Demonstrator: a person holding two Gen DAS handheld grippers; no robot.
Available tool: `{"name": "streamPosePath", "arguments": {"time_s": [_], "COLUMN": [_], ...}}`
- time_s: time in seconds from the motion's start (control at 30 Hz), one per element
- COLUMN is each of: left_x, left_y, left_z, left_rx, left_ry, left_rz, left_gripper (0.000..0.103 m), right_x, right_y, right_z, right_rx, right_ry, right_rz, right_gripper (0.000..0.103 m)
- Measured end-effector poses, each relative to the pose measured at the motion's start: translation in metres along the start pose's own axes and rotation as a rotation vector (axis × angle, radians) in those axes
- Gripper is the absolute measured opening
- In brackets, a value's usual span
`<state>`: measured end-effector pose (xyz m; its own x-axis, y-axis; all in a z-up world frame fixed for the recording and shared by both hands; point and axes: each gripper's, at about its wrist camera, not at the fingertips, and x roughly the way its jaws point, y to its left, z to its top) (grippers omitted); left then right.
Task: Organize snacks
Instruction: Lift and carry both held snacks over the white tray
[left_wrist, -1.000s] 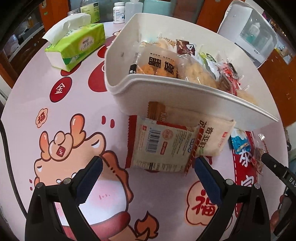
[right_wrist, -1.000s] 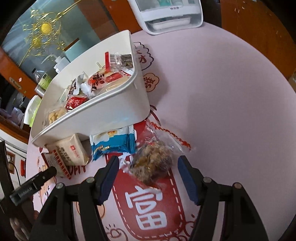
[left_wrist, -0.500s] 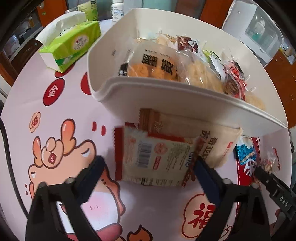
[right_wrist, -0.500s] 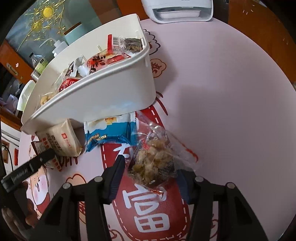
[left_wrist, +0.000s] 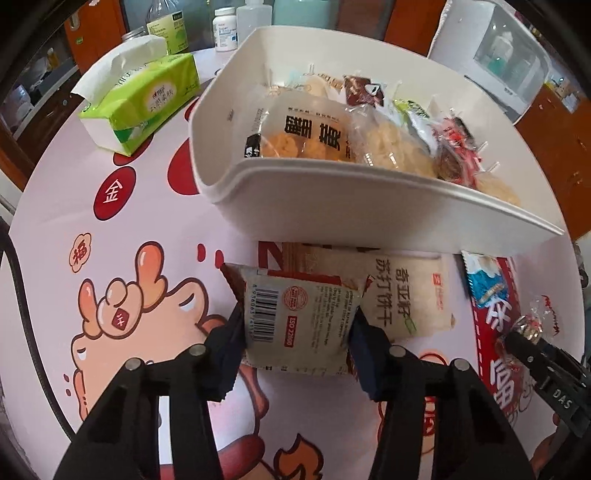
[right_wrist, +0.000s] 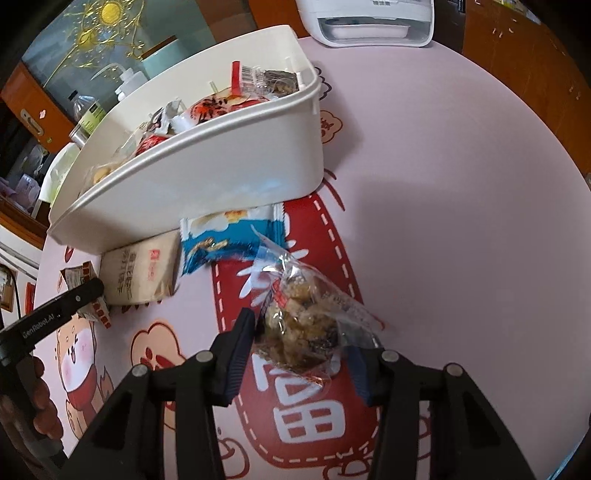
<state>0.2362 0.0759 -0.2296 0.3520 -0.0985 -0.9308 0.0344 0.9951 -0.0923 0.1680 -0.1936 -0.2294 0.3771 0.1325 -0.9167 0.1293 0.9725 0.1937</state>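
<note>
**Both packets pinched, the tub straight ahead and higher**

The left tongs (left_wrist: 297, 332) are pinching a flat cream packet with a barcode and red edges (left_wrist: 299, 321) by its two short sides, so its long axis runs left to right across the jaws. The right tongs (right_wrist: 295, 343) are pinching a clear crinkly bag of brown nutty clusters (right_wrist: 299, 325), whose long axis runs away from the tongs, its loose twisted end pointing to the far left.

What the coming move turns on is the white plastic oblong tub (left_wrist: 369, 206), already crowded with wrapped snacks. It lies directly beyond both pairs of tongs, and its near wall stands between each held packet and the space inside. From the left view the tub's open, emptier end is far and to the left; from the right view the rim runs away to the far left and the nearest corner is just ahead. I judge that each packet must go up over that wall before it goes forward.

Two packets lie on the pink cartoon-printed surface (right_wrist: 461, 184) against the foot of the tub: a beige soda-cracker packet (left_wrist: 406, 295) just beyond the left tongs, and a blue-and-white wrapper (right_wrist: 229, 240) just beyond the right ones. A green tissue pack (left_wrist: 140, 99) sits far left, well apart from it all.
</note>
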Motion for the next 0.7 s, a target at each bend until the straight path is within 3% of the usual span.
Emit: {"name": "streamPosePath", "arguments": {"time_s": [0.4, 0.57, 0.7], "left_x": [-0.046, -0.058, -0.079], "left_y": [0.005, -0.011, -0.024], "left_z": [-0.031, -0.041, -0.042], "left_rx": [0.061, 0.094, 0.135], "left_ry": [-0.024, -0.017, -0.055], "left_rz": [-0.032, -0.071, -0.092], "left_gripper": [0.05, 0.05, 0.05], "right_x": [-0.023, -0.038, -0.057], "right_y": [0.028, 0.046, 0.059], "right_z": [-0.021, -0.028, -0.029], "right_rx": [-0.039, -0.07, -0.103], "right_ry": [-0.019, -0.04, -0.082], "right_rz": [0.031, 0.053, 0.07], "right_gripper": [0.047, 0.047, 0.047]}}
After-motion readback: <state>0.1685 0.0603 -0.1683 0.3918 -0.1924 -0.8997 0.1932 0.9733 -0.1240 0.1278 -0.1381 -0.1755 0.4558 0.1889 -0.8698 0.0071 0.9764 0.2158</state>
